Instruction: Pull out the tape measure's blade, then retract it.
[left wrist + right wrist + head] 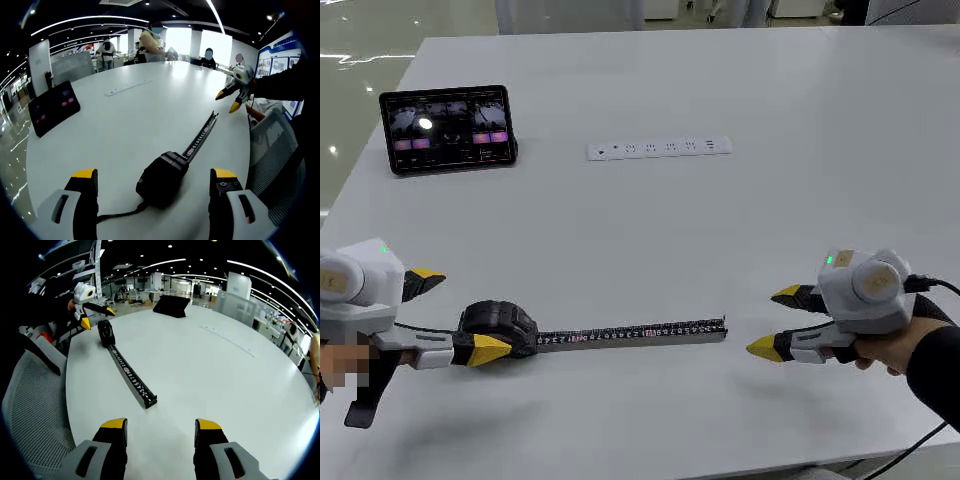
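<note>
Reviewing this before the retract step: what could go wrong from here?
The blade lies extended, its hook end free; the right gripper is open and apart from it, so it may whip back uncontrolled. The left gripper straddles the tape measure case with open jaws, so recoil might shift the case.

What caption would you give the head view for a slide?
Left gripper open around a black tape measure, its blade lying extended across the white table toward the open right gripper.
</note>
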{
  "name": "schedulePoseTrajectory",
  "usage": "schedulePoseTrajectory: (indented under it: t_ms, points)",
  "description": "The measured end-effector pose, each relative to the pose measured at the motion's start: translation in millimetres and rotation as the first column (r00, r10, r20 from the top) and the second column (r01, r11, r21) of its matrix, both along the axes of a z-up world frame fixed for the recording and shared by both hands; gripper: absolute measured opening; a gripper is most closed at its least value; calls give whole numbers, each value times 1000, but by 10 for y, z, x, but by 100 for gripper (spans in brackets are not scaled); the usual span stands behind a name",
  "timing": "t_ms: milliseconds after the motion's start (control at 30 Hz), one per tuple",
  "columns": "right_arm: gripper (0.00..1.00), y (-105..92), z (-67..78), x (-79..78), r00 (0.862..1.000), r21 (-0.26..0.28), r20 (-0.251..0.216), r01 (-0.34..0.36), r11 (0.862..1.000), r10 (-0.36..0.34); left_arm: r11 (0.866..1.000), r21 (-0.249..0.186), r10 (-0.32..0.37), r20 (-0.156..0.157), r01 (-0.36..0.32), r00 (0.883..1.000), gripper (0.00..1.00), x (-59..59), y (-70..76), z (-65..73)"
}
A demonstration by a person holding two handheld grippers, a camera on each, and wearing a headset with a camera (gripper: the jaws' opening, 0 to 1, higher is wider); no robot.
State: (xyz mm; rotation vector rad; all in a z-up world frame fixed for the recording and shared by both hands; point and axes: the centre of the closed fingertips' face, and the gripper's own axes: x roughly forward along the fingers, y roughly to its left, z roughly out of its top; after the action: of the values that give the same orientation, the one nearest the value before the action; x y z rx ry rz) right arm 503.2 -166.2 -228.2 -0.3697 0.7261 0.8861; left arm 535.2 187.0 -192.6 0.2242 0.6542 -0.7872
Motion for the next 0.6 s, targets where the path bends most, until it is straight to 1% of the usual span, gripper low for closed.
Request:
schedulePoseTrajectory:
  t_ms: [33, 67, 100, 133, 200, 233, 267, 300, 333, 367, 467, 600]
  points:
    - [52, -18, 14, -8, 1000, 4, 5, 8, 1000, -8, 1000, -8, 29, 0, -29, 1000, 89, 9, 22, 2]
    - [53, -49, 21, -11, 1000, 18, 11, 22, 1000, -22, 998, -28, 51, 1, -51, 999, 89, -2, 29, 15]
    - [54, -48, 38, -40, 999, 26, 15, 28, 999, -29, 997, -41, 58, 5, -58, 998, 89, -14, 29, 25]
    - [55, -43, 65, -84, 999, 41, 23, 30, 999, -31, 997, -47, 64, 1, -64, 998, 90, -48, 36, 17]
    - [56, -66, 82, -129, 999, 41, 34, 39, 998, -40, 996, -47, 71, 11, -70, 997, 93, -82, 52, 8]
    - [57, -89, 81, -159, 998, 41, 38, 42, 998, -44, 996, -53, 68, 27, -66, 997, 96, -112, 47, 19]
    - [57, -103, 85, -182, 998, 45, 41, 44, 998, -46, 997, -54, 61, 52, -59, 997, 98, -125, 46, 43]
    - [57, -125, 93, -203, 998, 53, 47, 49, 997, -52, 996, -70, 56, 104, -49, 993, 99, -127, 32, 106]
    - [58, -137, 96, -220, 997, 57, 48, 53, 997, -55, 997, -72, 49, 108, -42, 993, 99, -162, 33, 110]
    - [59, -145, 102, -243, 997, 62, 49, 56, 997, -59, 996, -76, 50, 103, -42, 993, 99, -199, 39, 104]
    - [62, -141, 154, -331, 995, 85, 68, 62, 994, -68, 993, -110, 60, 103, -49, 993, 99, -276, 74, 102]
    - [65, -156, 205, -399, 993, 81, 89, 68, 994, -75, 988, -115, 112, 101, -100, 989, 99, -306, 199, 54]
